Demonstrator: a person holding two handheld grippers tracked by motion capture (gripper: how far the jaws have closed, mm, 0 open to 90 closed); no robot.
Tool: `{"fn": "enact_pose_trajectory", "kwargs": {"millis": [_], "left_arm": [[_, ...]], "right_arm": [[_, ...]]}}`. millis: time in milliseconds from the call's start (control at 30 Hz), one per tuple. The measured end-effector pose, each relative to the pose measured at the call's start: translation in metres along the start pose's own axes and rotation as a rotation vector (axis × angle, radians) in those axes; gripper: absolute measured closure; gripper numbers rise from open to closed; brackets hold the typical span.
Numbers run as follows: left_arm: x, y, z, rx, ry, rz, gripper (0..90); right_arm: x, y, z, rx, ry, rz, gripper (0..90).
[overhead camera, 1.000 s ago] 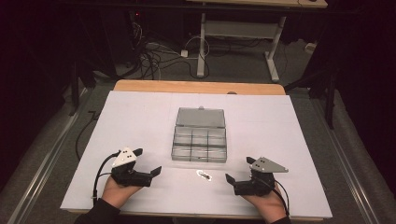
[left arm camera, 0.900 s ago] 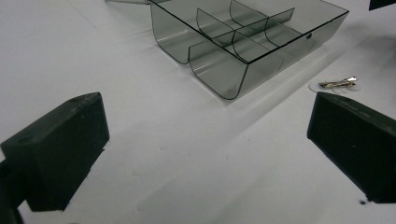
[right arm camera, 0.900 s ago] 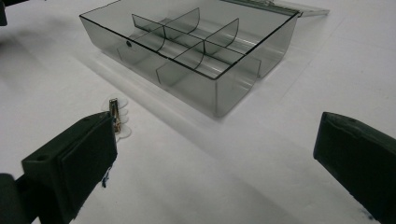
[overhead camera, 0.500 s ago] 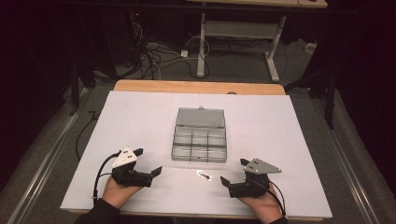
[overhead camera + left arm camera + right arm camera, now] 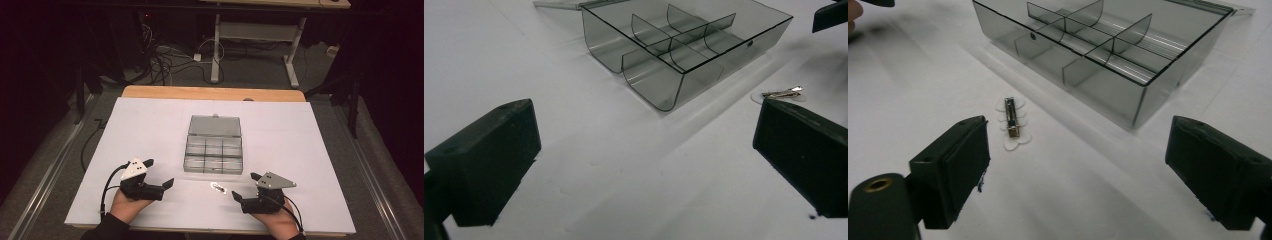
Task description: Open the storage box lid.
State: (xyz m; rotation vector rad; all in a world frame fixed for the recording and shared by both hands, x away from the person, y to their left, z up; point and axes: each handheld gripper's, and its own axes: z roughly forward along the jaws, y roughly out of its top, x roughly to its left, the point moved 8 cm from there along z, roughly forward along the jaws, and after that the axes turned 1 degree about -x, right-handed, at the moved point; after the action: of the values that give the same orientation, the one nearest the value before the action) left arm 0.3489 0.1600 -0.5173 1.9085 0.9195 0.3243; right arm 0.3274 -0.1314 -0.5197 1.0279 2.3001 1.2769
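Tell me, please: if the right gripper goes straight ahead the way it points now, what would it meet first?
Probably the small metal clip, lying just ahead near its left finger. Between the open fingers of the right gripper the way then leads to the clear compartment box. Depth is uncertain.

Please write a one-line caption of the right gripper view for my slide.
Open right tongs approach a small metal clip lying on the white table before an open, clear compartment box.

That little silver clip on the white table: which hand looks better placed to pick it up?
Probably the right. The small silver metal clip lies just ahead of the right tool, whose open jaws have been closing with nothing between them. The left tool sits farther off.
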Motion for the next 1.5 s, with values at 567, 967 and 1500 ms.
{"fn": "enact_pose_trajectory", "kwargs": {"millis": [567, 967, 1500], "left_arm": [[-0.003, 0.001, 0.002, 0.000, -0.021, 0.000, 0.0], [-0.001, 0.002, 0.000, -0.003, -0.017, 0.002, 0.0], [-0.001, 0.001, 0.001, 0.005, -0.018, 0.009, 0.0]], "right_arm": [[0.016, 0.002, 0.010, 0.033, 0.050, -0.021, 51.0], [0.021, 0.011, 0.030, 0.106, 0.061, -0.085, 90.0], [0.024, 0.004, 0.044, 0.194, 0.072, -0.130, 90.0]]}}
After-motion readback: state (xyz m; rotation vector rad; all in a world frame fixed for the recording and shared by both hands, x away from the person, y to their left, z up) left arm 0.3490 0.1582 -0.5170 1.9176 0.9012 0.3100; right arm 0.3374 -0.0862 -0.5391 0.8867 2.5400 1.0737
